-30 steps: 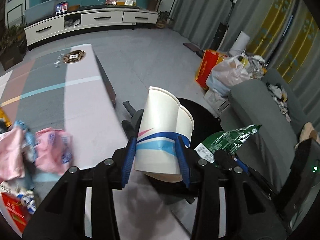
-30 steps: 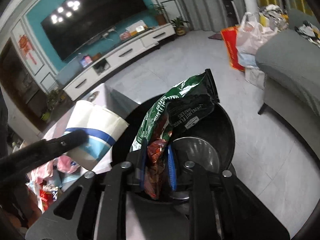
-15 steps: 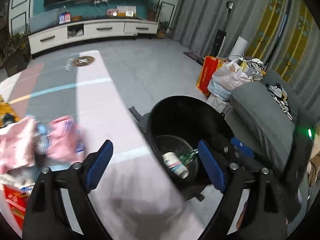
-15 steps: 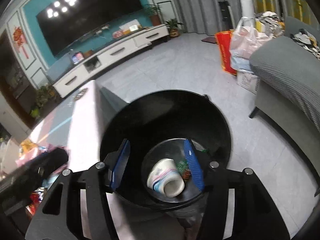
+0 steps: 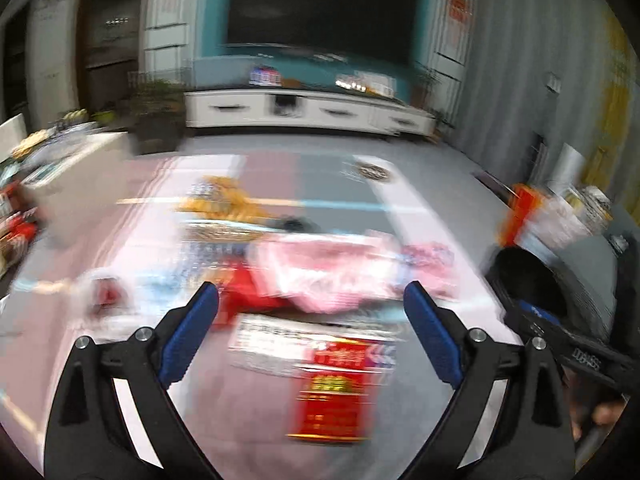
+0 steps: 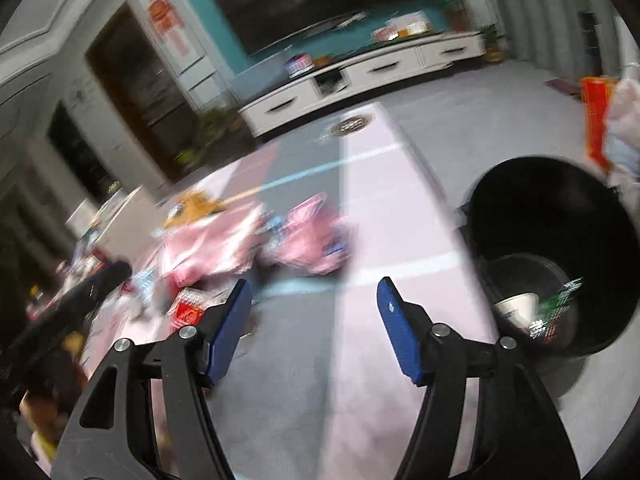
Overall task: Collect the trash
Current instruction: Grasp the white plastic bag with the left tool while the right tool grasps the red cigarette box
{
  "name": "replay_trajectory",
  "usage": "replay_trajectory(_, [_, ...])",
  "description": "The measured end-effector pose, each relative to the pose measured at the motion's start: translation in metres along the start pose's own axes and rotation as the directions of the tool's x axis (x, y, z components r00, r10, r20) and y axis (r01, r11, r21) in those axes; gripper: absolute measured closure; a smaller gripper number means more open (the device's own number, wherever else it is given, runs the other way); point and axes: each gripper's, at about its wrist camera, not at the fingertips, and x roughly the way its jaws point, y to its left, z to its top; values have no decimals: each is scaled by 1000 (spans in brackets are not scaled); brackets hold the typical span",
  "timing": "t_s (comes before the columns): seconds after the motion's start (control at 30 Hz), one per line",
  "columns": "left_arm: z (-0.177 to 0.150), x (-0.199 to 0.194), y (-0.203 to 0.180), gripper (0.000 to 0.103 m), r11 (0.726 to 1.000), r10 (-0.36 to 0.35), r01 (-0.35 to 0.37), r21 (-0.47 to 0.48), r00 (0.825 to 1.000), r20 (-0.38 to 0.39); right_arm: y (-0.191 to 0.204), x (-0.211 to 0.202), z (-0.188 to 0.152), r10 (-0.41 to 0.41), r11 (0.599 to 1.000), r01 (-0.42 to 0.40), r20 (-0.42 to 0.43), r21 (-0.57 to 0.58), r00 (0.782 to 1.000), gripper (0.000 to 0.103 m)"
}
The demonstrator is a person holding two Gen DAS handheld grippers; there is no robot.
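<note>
Left gripper (image 5: 311,322): jaws opening, nothing between them.
Right gripper (image 6: 314,316): jaws opening, empty.
Writing: wrapper print blurred, unreadable.
Trash: pink wrappers (image 6: 308,240) and red packet (image 5: 332,400) on table (image 6: 400,216).
Black bin (image 6: 560,248): beside table, holding paper cup (image 6: 516,308).

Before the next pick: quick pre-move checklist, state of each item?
1. Left gripper empty: ok, jaws opening, nothing between them.
2. Right gripper empty: ok, jaws opening, nothing between them.
3. Paper cup and green wrapper inside the black bin: ok.
4. Trash left on the table: ok, pink packets and red box remain.
5. Next target sharply visible: not ok, both views motion-blurred.
6. Left gripper clear of the right one: ok in the left wrist view.
</note>
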Motion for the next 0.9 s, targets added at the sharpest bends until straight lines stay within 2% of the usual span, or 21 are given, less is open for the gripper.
replay_trajectory(0.1, [5,3,61,10,986,120,-121,-117,993,-15,27,21,-11,77,997,-78,-76,-20,994,38])
replay_trajectory(0.2, [1,6,116,10,953,184,-190,-235,982,-49,54,45,-21,140,989,-146,-156,-26,978,38])
replay_trajectory(0.33, [-6,18,155,10,923,201,-221,-313,975,-95,75,74,-30,195,980,-198,-243,13,950,38])
replay_trajectory(0.43, [-10,30,164,10,918,171,-202,-341,978,-119,84,83,-35,152,988,-157,-252,1,956,38])
replay_trajectory(0.5, [-12,37,169,10,913,193,-225,-340,973,-127,89,87,-36,147,988,-153,-253,-4,956,38])
replay_trajectory(0.63, [-14,60,176,10,920,172,-220,-324,970,-172,97,94,-41,111,993,-120,-253,-21,961,38])
replay_trajectory(0.73, [-18,75,174,10,918,193,-256,-304,956,-221,96,97,-47,81,996,-88,-252,-17,964,38])
replay_trajectory(0.8, [-21,83,176,16,909,200,-280,-308,943,-266,104,103,-48,59,997,-69,-233,-38,971,38])
replay_trajectory(0.87, [-24,87,180,36,900,183,-285,-331,934,-306,108,104,-49,37,997,-53,-226,-63,973,38])
replay_trajectory(0.9, [-25,87,182,40,895,183,-294,-337,928,-323,110,106,-49,28,996,-46,-223,-73,974,38])
